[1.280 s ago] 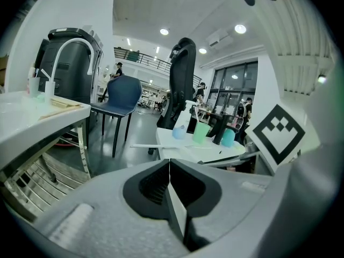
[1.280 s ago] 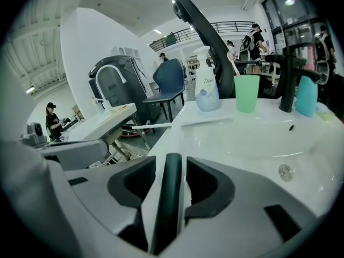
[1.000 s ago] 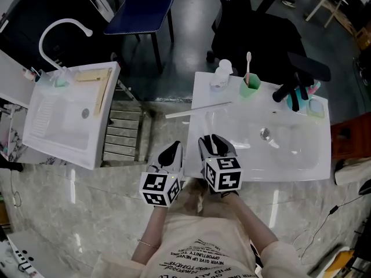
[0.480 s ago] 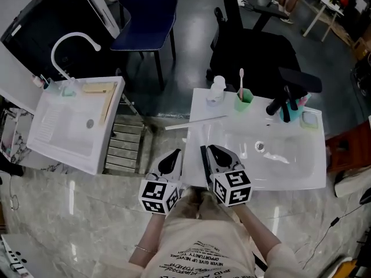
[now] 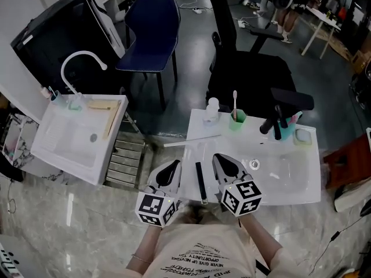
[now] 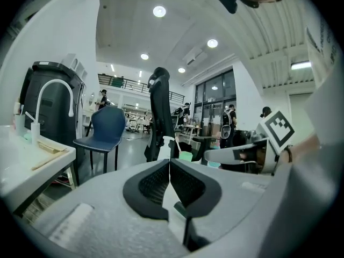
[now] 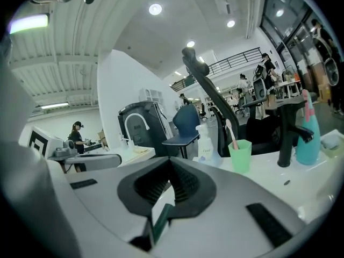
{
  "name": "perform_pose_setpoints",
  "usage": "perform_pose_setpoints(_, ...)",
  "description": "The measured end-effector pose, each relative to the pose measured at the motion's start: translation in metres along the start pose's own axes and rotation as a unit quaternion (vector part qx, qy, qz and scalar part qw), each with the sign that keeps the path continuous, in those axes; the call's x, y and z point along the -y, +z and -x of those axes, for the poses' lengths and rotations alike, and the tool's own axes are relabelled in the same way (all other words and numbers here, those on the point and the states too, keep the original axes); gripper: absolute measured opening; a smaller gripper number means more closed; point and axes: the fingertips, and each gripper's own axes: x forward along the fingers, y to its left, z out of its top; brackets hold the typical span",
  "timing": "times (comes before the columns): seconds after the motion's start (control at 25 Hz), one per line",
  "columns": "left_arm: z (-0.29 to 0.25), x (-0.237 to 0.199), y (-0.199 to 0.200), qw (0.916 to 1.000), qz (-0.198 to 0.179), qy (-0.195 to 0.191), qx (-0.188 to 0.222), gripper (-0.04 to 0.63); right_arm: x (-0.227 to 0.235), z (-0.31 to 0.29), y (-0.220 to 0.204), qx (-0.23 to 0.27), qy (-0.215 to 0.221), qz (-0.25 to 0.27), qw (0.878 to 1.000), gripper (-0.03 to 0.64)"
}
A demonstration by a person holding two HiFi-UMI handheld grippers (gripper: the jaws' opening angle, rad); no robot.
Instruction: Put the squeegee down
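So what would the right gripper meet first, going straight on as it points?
Likely the pump bottle, just right of its line; the right gripper might miss it towards the blue chair.

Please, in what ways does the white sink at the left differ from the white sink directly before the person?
The left sink has a white curved faucet; the right sink has a black faucet. The left sink's bowl is rectangular, the right sink's rounded. The left sink carries a beige board on its rim; the right sink carries a green cup and the black squeegee. Both are white.
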Motion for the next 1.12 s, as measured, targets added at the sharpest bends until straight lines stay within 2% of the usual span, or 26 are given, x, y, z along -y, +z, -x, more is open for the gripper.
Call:
perform_pose_setpoints(0.52, 0.012, -0.019, 0.048, 0.9967, -0.027, 0.042, 0.064, 0.023, 0.019, 0.020, 0.054, 0.075, 0.010, 0.002, 0.997, 0.005)
perform_pose_setpoints(1.12, 0.021, -0.034, 0.043, 0.9939, -0.022, 0.084, 0.068, 0.023, 0.030, 0.030, 0.068, 0.101, 0.006, 0.020, 0.995, 0.003)
